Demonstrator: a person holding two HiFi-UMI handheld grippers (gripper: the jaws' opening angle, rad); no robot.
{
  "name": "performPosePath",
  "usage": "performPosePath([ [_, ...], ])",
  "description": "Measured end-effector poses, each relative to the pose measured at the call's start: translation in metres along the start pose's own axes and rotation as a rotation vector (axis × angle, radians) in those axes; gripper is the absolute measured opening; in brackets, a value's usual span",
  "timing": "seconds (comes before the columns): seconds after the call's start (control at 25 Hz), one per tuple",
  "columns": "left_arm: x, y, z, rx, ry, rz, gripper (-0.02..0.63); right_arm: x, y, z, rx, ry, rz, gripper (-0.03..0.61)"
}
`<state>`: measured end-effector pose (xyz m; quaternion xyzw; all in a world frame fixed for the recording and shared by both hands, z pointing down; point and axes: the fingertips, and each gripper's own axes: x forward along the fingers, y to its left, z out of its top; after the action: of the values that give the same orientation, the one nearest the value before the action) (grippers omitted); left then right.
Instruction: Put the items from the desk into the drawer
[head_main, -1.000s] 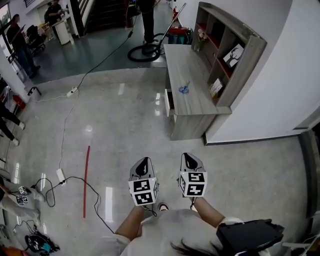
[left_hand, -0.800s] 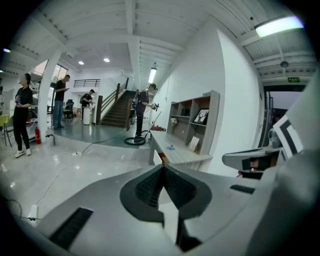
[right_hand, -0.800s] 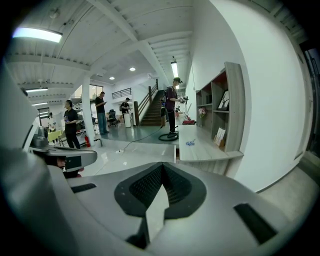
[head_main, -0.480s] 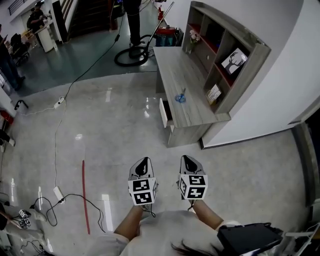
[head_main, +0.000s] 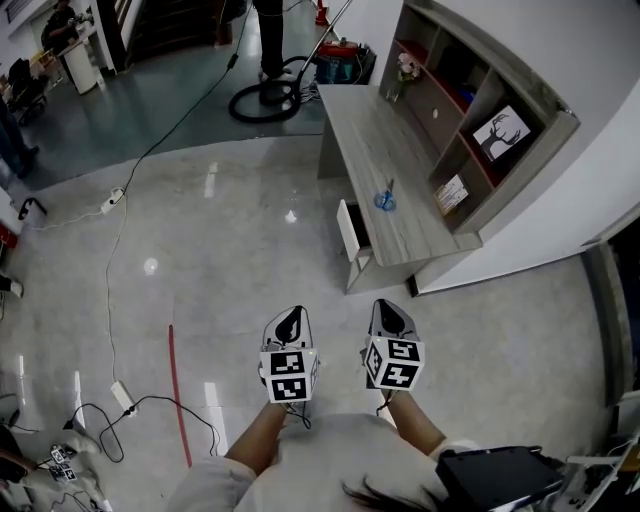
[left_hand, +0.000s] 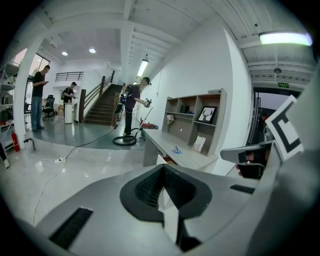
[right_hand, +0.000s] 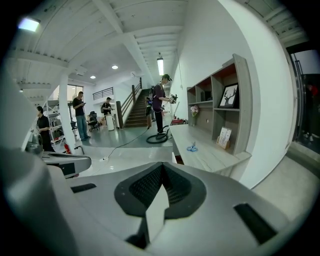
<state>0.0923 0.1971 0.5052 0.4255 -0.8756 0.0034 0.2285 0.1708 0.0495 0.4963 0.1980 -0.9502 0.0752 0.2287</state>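
Note:
A grey wooden desk (head_main: 372, 150) stands against the wall, a few steps ahead and to the right. On its top lies a small blue item (head_main: 385, 200), too small to identify. The desk's drawer (head_main: 350, 229) is pulled partly out toward the floor. My left gripper (head_main: 291, 318) and right gripper (head_main: 388, 312) are held side by side over the floor, far from the desk, both shut and empty. In the left gripper view the blue item (left_hand: 176, 150) shows on the desk (left_hand: 167, 146). The right gripper view shows the blue item (right_hand: 192, 148) too.
A shelf unit (head_main: 470, 110) with a framed picture (head_main: 503, 130) rises behind the desk. A person with a vacuum hose (head_main: 262, 100) stands past the desk's far end. Cables, a power strip (head_main: 122, 397) and a red strip (head_main: 178, 390) lie on the floor to the left.
The view has shifted, and the desk now sits a little lower and further right in the picture. Both grippers stay shut and side by side.

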Motion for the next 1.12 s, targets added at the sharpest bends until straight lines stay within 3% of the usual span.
performPosePath([
  [0.32,0.015,0.054,0.007,-0.012,0.018,-0.013,-0.003,0.027,0.024,0.003,0.027,0.032,-0.045,-0.002],
  [0.84,0.037,0.074,0.007,0.012,0.050,-0.057,-0.003,0.048,0.017,-0.001,0.065,0.062,-0.121,-0.002],
  [1.12,0.074,0.078,0.021,0.048,0.061,-0.092,-0.003,0.082,0.006,0.016,0.100,0.026,-0.161,-0.002],
])
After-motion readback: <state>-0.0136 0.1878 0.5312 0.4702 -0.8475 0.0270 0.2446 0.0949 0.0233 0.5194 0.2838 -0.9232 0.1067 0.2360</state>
